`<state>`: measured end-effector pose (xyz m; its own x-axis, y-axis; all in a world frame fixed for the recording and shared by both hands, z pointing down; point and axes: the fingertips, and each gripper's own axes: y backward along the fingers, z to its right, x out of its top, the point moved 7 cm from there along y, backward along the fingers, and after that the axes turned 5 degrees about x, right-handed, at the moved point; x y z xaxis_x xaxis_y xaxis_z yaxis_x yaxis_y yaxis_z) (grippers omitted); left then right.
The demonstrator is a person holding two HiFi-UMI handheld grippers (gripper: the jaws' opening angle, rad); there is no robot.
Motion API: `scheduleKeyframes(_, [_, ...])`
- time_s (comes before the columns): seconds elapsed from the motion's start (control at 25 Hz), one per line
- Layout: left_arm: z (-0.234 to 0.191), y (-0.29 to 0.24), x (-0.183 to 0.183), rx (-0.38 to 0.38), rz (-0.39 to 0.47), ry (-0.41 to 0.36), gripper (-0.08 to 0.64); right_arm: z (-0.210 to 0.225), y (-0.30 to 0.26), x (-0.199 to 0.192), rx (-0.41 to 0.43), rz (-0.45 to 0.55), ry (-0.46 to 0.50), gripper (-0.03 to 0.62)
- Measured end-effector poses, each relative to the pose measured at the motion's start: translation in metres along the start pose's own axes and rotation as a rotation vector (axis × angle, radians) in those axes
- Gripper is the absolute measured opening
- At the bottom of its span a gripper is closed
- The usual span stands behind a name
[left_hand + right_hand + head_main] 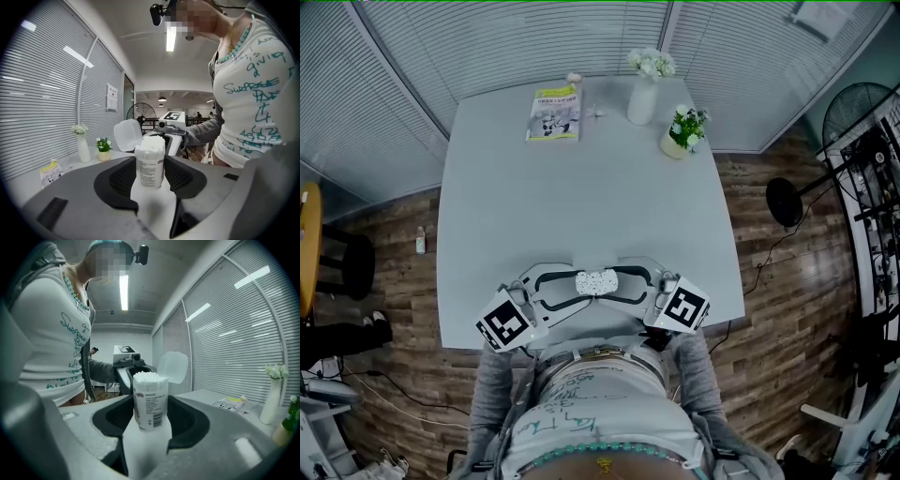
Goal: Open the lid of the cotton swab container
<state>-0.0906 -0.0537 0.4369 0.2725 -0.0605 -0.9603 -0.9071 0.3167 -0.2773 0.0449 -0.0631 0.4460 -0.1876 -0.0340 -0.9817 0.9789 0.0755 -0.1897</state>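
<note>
The left gripper (150,183) pinches a small, clear plastic cylindrical cotton swab container (150,168) near its base. Both pads press on the labelled wall, and the container stands upright on the pale grey table (581,187), close to the near edge and directly in front of the person. The right gripper (151,423) faces it from the other side. Its jaws are spread wider than the container, and its pads sit just beside the wall without appearing to clamp it.

The task looks as good as done. The translucent white flip lid (128,135) is swung fully back on its hinge and stands above the rim on the side away from the person. The packed white swab heads (153,143) are bare at the mouth, and nothing covers the opening in either gripper view.

What is left, by this reading, is small. The left gripper has to let go without tipping the narrow, top-heavy container, and both grippers have to draw back clear of the raised lid, which a passing jaw could knock shut.

At the far end of the table, well apart from the work, lie a yellow-and-white printed booklet (554,113), a white vase of pale flowers (644,94) and a small potted green plant (682,131).
</note>
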Motion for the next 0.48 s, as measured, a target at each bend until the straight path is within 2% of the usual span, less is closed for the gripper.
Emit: scheduleKeyframes(0.48, [0.0011,0.0012,-0.0008,-0.003,-0.001,0.01,0.186,-0.0017,-0.0011,0.0028,0.001,-0.011,-0.006,0.222])
